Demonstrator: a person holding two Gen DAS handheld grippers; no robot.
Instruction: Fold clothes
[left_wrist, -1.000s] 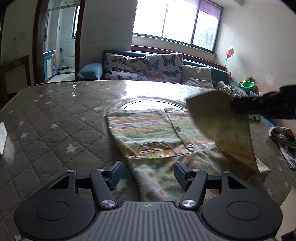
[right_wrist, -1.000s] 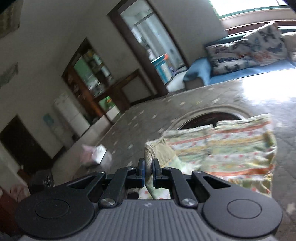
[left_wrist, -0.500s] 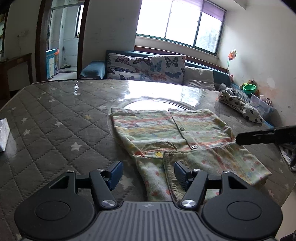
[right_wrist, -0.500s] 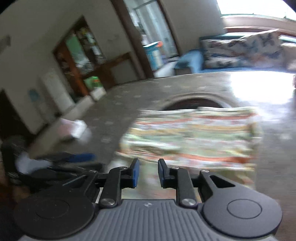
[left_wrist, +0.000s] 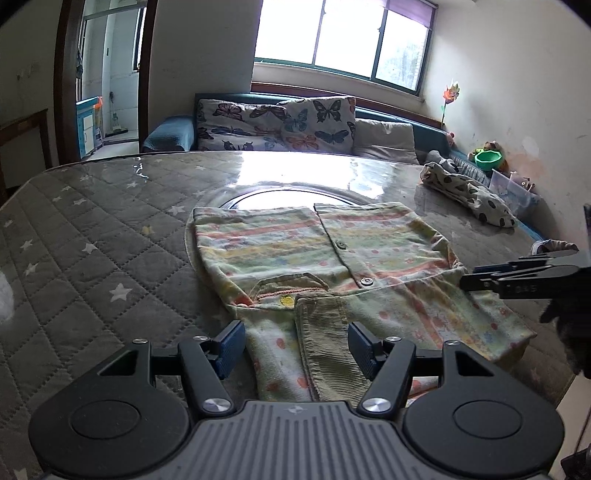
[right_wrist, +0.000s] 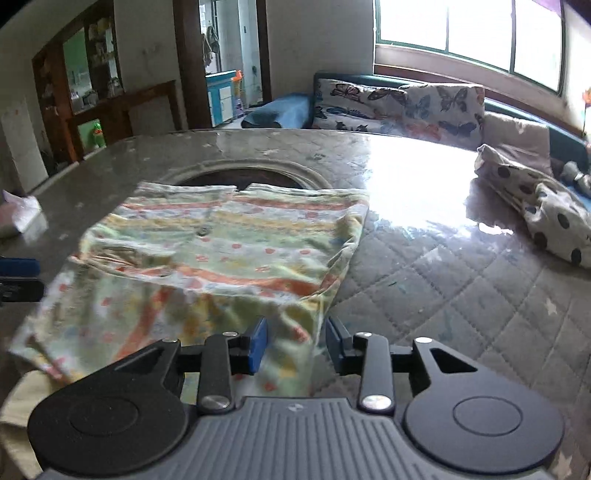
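Observation:
A small patterned baby garment (left_wrist: 314, 266) with stripes, dots and snap buttons lies flat on the grey quilted table (left_wrist: 92, 258); its sleeves are folded inward over the front. My left gripper (left_wrist: 295, 345) is open, its fingers either side of the garment's near ribbed cuff. My right gripper (right_wrist: 295, 341) is open and empty above the garment's (right_wrist: 221, 251) near right edge. The right gripper also shows in the left wrist view (left_wrist: 517, 277) at the garment's right side.
A spotted cloth bundle (left_wrist: 469, 192) lies at the table's far right, also in the right wrist view (right_wrist: 535, 199). A white tissue pack (right_wrist: 18, 218) sits at the left edge. A couch with butterfly cushions (left_wrist: 277, 125) stands behind the table.
My right gripper carried the sleeve across, laid it on the garment, let go and opened, then drew back to the right. My left gripper stayed open and barely moved.

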